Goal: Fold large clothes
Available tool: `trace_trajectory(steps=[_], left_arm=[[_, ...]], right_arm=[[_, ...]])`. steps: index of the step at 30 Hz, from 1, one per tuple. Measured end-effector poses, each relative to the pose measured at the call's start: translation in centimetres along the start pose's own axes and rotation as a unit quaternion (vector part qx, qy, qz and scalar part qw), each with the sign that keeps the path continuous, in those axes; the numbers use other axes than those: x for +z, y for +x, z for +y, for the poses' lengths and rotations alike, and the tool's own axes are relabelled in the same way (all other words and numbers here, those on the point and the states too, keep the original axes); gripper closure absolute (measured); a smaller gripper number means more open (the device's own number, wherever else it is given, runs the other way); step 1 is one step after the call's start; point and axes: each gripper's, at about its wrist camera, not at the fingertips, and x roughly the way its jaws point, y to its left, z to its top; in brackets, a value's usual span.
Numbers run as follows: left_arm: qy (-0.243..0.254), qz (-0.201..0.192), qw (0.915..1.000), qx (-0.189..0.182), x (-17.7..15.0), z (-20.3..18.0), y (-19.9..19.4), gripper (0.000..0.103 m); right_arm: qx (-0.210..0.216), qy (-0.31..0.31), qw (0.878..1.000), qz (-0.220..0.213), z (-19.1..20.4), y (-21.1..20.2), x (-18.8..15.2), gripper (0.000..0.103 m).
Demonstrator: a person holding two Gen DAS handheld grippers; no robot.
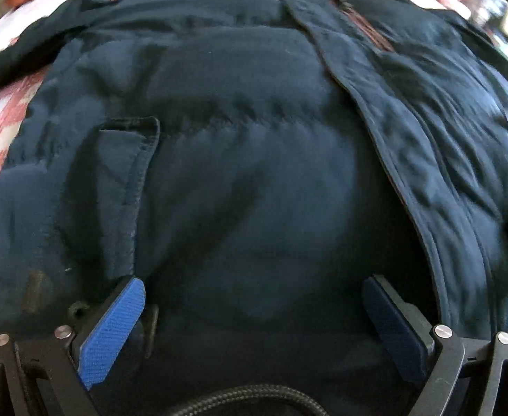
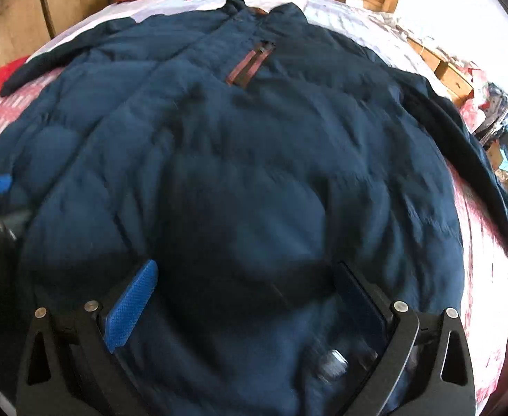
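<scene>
Jacket lies flat, front up, on the bed, long axis running straight away from both grippers: hem nearest, collar far, sleeves out to either side. Left gripper and right gripper both hang over the hem end with jaws spread wide, nothing between them; left sits closer to the fabric, beside a pocket flap, the right higher, so the left looks nearer to a grab. Navy, quilted, puffy, brown chest zip; frames blurred, so contact is unclear.
</scene>
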Motion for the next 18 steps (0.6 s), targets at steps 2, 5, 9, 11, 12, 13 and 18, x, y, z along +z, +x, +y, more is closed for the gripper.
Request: trace_trajectory(steps=[2,5,9,11,12,13,18], left_arm=[[0.016,0.011,0.9994,0.028,-0.6,0.6,-0.8,0.0],[-0.017,0.04,0.9979,0.048,-3.0,3.7,-1.7,0.0],[-0.022,0.036,0.9975,0.057,-4.7,3.5,-3.6,0.001],[-0.025,0.025,0.9986,0.041,-4.9,1.8,-3.9,0.001],[-0.022,0.02,0.999,0.032,-5.0,0.6,-3.9,0.001],[-0.019,0.019,0.9993,0.027,-5.1,-0.4,-3.8,0.001],[-0.035,0.037,0.9981,0.036,-8.2,0.3,-3.2,0.0]], right_arm=[[-0.004,-0.025,1.0,0.003,-0.6,-1.1,-1.6,0.0],[-0.01,-0.043,0.998,0.035,-1.9,-2.4,-4.2,0.0],[-0.019,-0.021,0.999,0.027,-2.5,-4.9,-5.3,0.0],[0.005,-0.028,1.0,-0.006,-0.1,-5.9,-4.5,0.0],[0.015,-0.035,0.999,-0.011,0.9,-6.0,-4.6,0.0],[0.033,-0.052,0.998,-0.013,2.8,-5.8,-4.4,0.0],[0.057,-0.131,0.99,0.006,6.2,-4.0,-7.5,0.0]])
